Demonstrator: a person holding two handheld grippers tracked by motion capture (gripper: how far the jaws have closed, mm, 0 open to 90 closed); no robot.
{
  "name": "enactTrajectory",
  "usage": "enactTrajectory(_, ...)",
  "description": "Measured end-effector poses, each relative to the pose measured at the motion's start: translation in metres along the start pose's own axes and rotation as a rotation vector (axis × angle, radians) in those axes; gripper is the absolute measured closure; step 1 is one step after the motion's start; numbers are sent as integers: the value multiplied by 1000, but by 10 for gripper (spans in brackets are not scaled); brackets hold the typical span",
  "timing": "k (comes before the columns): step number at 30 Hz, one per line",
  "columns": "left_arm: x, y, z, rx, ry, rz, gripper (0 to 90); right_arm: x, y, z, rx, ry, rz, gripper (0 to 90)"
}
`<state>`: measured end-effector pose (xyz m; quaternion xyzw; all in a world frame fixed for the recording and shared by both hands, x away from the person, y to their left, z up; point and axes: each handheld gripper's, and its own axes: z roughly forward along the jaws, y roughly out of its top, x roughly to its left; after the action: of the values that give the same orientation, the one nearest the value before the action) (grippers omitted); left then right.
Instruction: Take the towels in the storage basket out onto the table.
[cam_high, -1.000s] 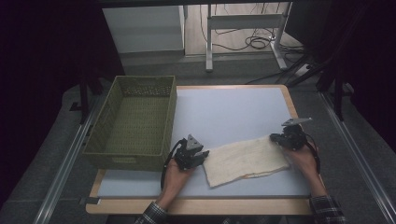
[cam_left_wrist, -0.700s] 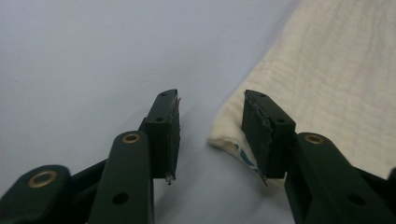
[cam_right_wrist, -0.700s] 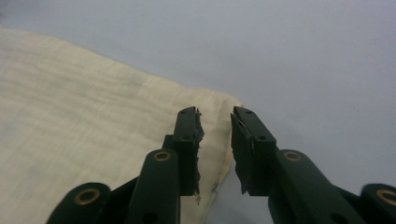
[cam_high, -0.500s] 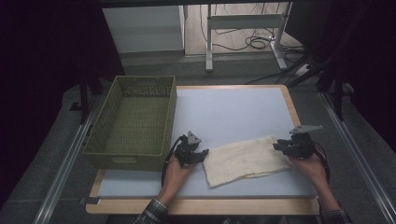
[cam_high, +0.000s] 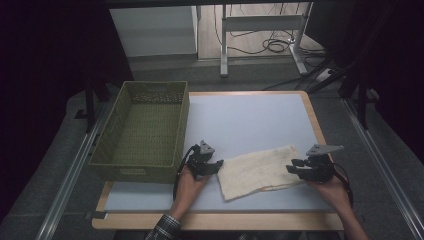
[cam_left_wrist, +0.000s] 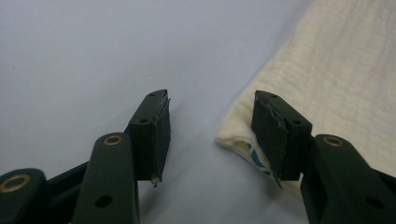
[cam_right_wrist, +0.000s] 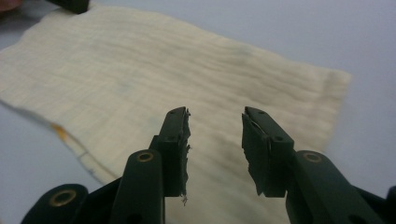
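Two hand-held grippers: one at each end of a cream towel, both with jaws spread and nothing between them.
Left hand-held gripper: jaws apart at the towel's left corner; in the left gripper view one jaw rests over the folded corner, the other over bare counter.
Right hand-held gripper: jaws apart, at the towel's right end; in the right gripper view both jaws sit above the cloth, and whether they touch it cannot be told.
Cream towel: lies flat on the counter's near half, tilted, its right end farther from the person than its left; a teal mark shows under the left corner.
Counter: pale blue top with a wooden rim.
Green woven basket: at the counter's left edge, just beside the left hand, apart from the towel.
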<state>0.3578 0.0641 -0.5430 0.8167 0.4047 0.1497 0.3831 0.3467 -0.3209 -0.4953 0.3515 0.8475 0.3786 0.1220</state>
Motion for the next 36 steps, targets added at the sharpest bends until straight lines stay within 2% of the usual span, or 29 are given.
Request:
enactTrajectory(6, 0, 0, 0, 0, 2, 2, 472, 25, 7, 8, 7, 56, -41, 642)
enactTrajectory(12, 0, 0, 0, -1, 3, 2, 472, 53, 14, 23, 18, 132, -90, 688)
enactTrajectory(26, 0, 0, 0, -1, 4, 0, 483, 140, 32, 69, 65, 339, -238, 713)
enactTrajectory(33, 0, 0, 0, 1, 5, 0, 485, 161, 34, 93, 87, 366, -259, 646)
enactTrajectory(36, 0, 0, 0, -1, 5, -1, 485, 169, 34, 97, 80, 337, -292, 616)
